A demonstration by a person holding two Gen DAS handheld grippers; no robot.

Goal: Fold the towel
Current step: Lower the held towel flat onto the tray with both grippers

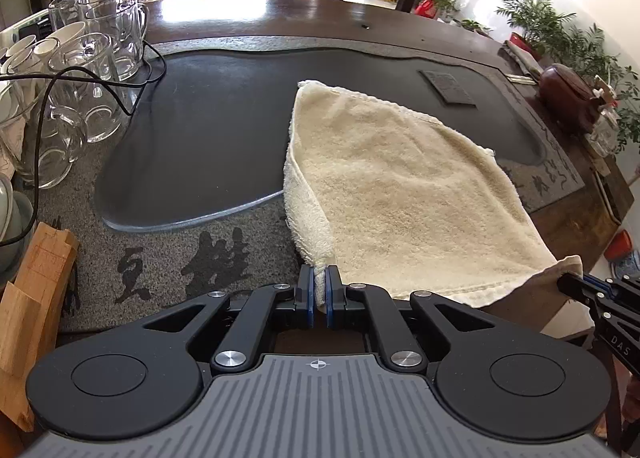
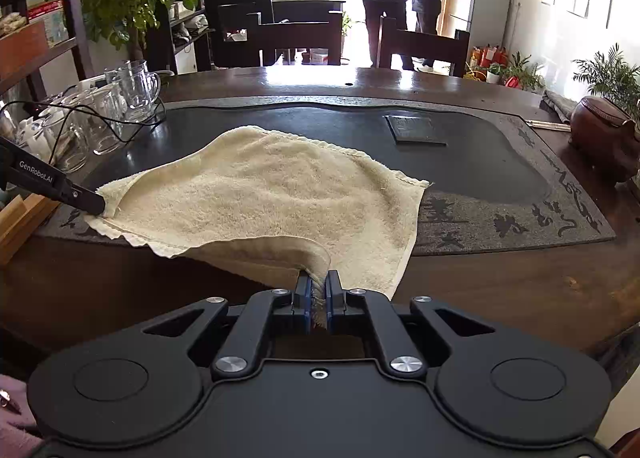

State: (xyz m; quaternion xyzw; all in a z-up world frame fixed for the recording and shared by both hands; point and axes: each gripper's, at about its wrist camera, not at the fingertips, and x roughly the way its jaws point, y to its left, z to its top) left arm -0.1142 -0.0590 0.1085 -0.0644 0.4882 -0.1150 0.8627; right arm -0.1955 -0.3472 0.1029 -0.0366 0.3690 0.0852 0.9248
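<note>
A cream terry towel [image 1: 400, 185] lies folded over on the dark stone tea tray [image 1: 208, 145], its near edge lifted off the surface. My left gripper [image 1: 319, 290] is shut on the towel's near left corner. My right gripper [image 2: 318, 298] is shut on the near right corner of the towel [image 2: 280, 193], and it also shows at the right edge of the left wrist view [image 1: 576, 282]. The left gripper shows at the left of the right wrist view [image 2: 96, 203], clamped on the towel's edge.
Several glass mugs [image 1: 100, 57] and white cups with a black cable stand at the left. A wooden block [image 1: 36, 298] sits near left. A brown clay pot [image 2: 604, 141] stands at the right. A small dark slab [image 2: 414, 129] lies on the tray [image 2: 480, 161]. Chairs stand beyond the table.
</note>
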